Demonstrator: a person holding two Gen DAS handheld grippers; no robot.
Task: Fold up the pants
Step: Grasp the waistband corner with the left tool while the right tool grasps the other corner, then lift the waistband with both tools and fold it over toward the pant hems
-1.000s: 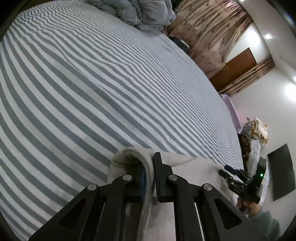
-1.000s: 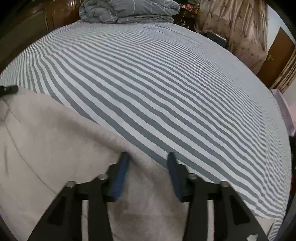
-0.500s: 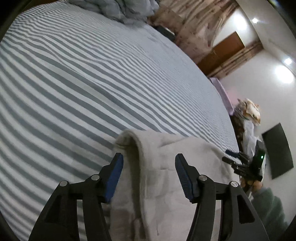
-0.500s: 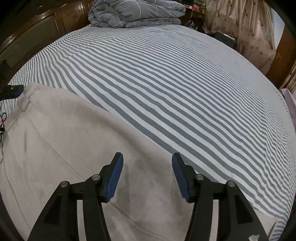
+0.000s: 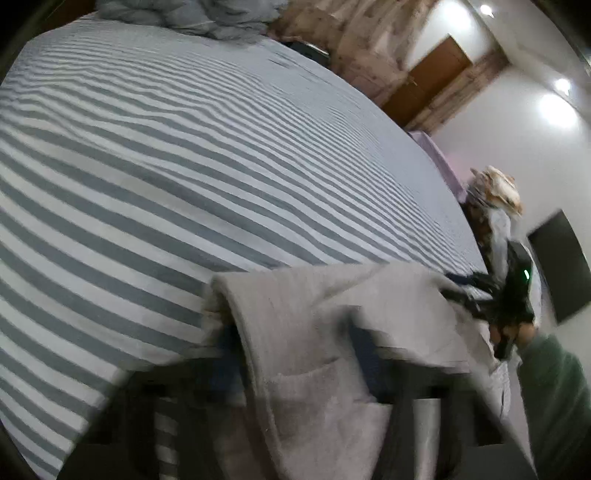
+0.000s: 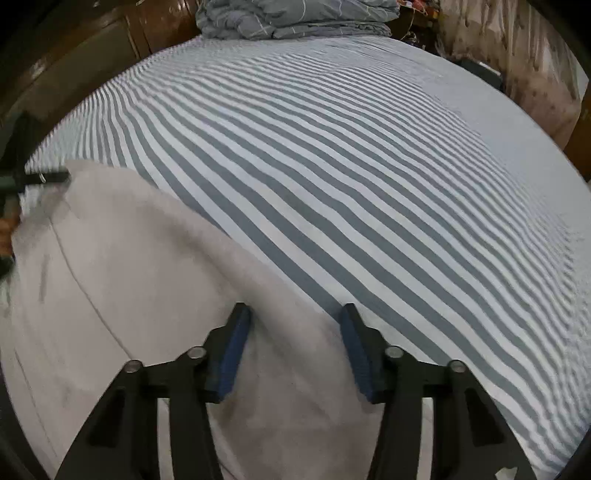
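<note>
Lying flat on the striped bed [image 6: 369, 166], grey pants [image 6: 129, 295] are mid-fold; the right gripper [image 6: 291, 350] hovers wide open, holding nothing; the left gripper [image 5: 295, 354] is blurred, seemingly parted astride a fold; next, likely regrasp an edge.

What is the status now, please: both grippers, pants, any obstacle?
Left gripper open, blurred, astride pants edge. Right gripper open over pants. Pants flat on striped bed. Folded quilt far off, not in the way.

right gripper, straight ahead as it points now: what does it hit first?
Probably the far edge of the grey pants, bunched between the open right gripper fingers; past that, striped bedsheet. Depth unclear.
</note>
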